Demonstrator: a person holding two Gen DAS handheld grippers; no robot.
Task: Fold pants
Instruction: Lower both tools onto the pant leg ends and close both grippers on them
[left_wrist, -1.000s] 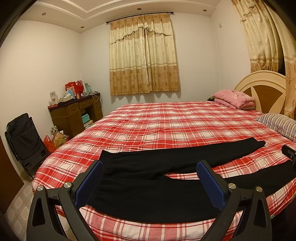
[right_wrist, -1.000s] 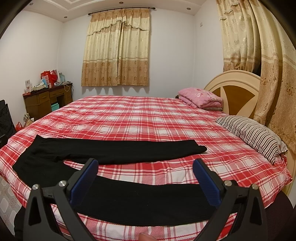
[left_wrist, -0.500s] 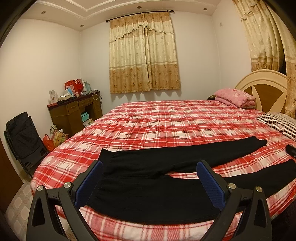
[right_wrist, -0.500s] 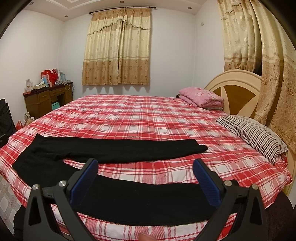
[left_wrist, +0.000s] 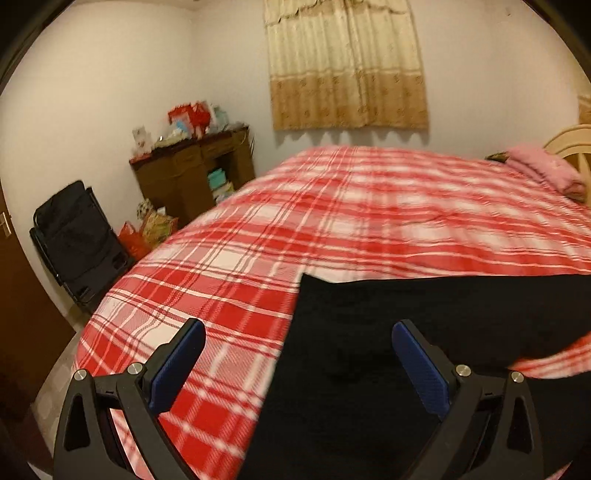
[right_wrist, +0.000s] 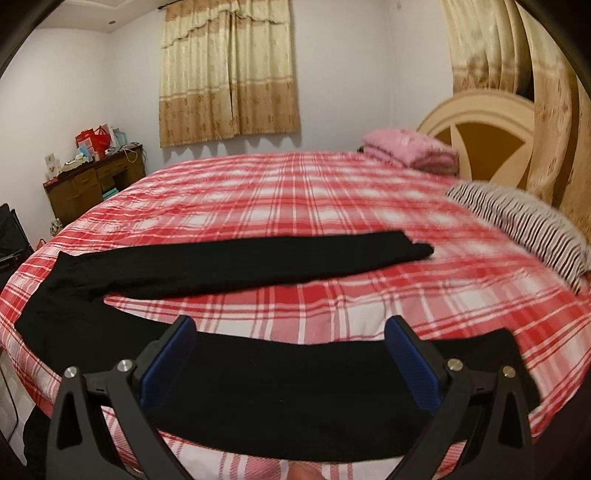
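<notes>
While both sets of tongs hang wide and empty, I see the black pants (right_wrist: 229, 258) spread flat across the near side of the plaid bed (right_wrist: 332, 192), legs splayed apart. My left gripper (left_wrist: 299, 360) straddles the waist edge, my right gripper (right_wrist: 290, 354) the near leg; pinching only the top layer could drag the cloth crooked

Blur and cut edges, both wrist views

We lose the black pants (left_wrist: 424, 332) off the left view's right and bottom edges; the bedspread (left_wrist: 332, 206) smears; the desk clutter (left_wrist: 192, 118) is unreadable, and the striped pillow (right_wrist: 517, 221) blurs.
</notes>
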